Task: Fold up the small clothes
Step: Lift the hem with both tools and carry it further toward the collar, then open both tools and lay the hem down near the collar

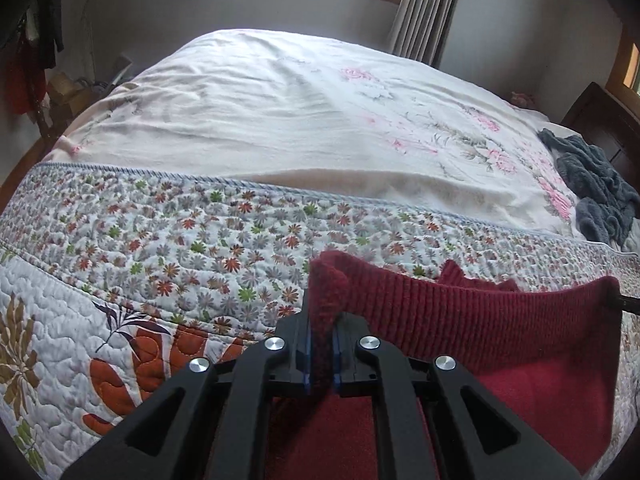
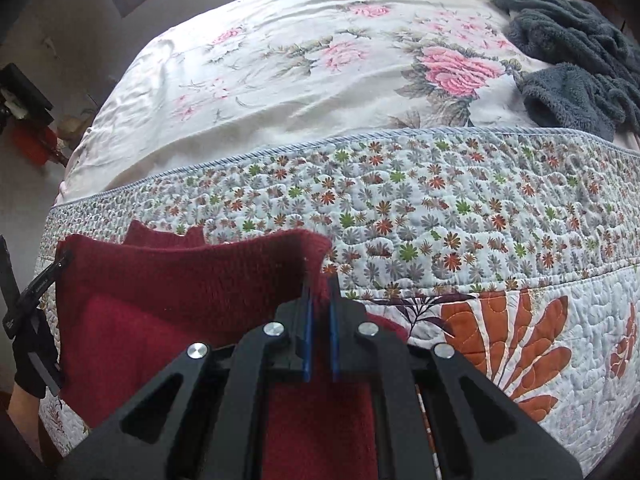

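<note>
Now, step: both grippers hold the ribbed hem of a red knit garment [image 1: 460, 312] stretched between them above the quilt [image 1: 160, 248], ready to be carried over in a fold.
Left gripper [image 1: 322, 344]: jaws closed tight on one hem corner, a wad of knit standing up between the pads.
Right gripper [image 2: 320, 328]: jaws narrowed on the other corner at 12 o'clock; a slit shows lower down, so the bite is probably only at the tips.
Garment: body hangs and lies toward 6 o'clock under both tools; far layer peeks up behind the hem.
Bed: white floral sheet [image 2: 280, 80] toward 12, grey towel [image 2: 580, 60] at 2 o'clock, well apart.
Next: I'd judge both corners should travel together, level, hem kept taut, then be laid down square before letting go.
</note>
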`<action>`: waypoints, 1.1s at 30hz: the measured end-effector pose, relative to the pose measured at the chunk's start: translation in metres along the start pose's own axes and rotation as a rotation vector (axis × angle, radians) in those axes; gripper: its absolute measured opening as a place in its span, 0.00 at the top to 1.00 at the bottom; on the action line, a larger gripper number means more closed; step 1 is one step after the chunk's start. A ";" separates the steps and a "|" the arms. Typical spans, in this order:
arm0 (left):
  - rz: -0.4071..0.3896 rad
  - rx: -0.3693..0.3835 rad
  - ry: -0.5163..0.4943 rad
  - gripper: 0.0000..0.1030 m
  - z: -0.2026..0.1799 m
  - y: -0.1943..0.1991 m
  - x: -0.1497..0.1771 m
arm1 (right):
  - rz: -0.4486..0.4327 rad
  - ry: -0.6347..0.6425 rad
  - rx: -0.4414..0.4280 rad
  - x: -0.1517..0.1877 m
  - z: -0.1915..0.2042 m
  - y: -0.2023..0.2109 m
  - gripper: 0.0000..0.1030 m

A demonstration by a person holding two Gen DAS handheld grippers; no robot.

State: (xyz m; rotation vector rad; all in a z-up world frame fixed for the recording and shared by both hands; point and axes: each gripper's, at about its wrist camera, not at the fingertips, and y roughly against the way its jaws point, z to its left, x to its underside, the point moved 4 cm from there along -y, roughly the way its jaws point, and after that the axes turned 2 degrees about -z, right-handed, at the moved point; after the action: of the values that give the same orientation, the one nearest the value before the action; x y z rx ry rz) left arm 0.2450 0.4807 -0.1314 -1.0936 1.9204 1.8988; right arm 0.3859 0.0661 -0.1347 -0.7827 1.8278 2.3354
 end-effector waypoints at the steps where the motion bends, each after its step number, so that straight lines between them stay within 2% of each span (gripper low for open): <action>1: 0.009 -0.005 0.002 0.93 0.001 -0.005 0.001 | 0.011 -0.002 0.007 0.001 -0.002 -0.007 0.95; 6: 0.063 -0.037 -0.007 0.91 0.004 -0.029 0.011 | 0.060 -0.027 0.028 0.005 -0.013 -0.037 0.95; 12: 0.094 -0.059 0.023 0.78 0.013 -0.043 0.018 | 0.094 -0.043 0.048 0.014 -0.020 -0.058 0.93; 17: 0.110 -0.070 0.064 0.70 0.020 -0.044 0.017 | 0.104 -0.072 0.050 0.012 -0.022 -0.059 0.90; 19: 0.109 -0.090 0.068 0.69 0.023 -0.037 0.016 | 0.087 -0.081 0.038 0.008 -0.022 -0.051 0.83; 22: 0.070 -0.094 0.084 0.68 0.029 -0.012 0.010 | 0.034 -0.086 -0.004 0.010 -0.021 -0.022 0.80; 26: -0.002 -0.053 0.077 0.58 0.029 0.037 0.009 | 0.008 -0.107 -0.089 0.033 -0.022 0.023 0.73; 29: 0.010 -0.014 0.058 0.56 0.019 0.066 0.026 | 0.000 -0.078 -0.117 0.058 -0.021 0.050 0.65; 30: 0.022 0.000 0.048 0.55 0.016 0.074 0.034 | 0.005 -0.067 -0.118 0.072 -0.022 0.060 0.59; 32: 0.061 0.001 0.015 0.54 0.003 0.084 0.053 | 0.017 -0.065 -0.138 0.096 -0.025 0.072 0.57; 33: 0.070 0.036 0.007 0.54 -0.005 0.091 0.065 | 0.023 -0.065 -0.146 0.108 -0.025 0.077 0.57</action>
State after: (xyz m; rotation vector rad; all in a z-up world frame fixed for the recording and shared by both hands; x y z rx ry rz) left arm 0.1439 0.4435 -0.1022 -1.0378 2.0137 1.8910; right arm 0.2731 -0.0059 -0.1176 -0.6952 1.6661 2.5003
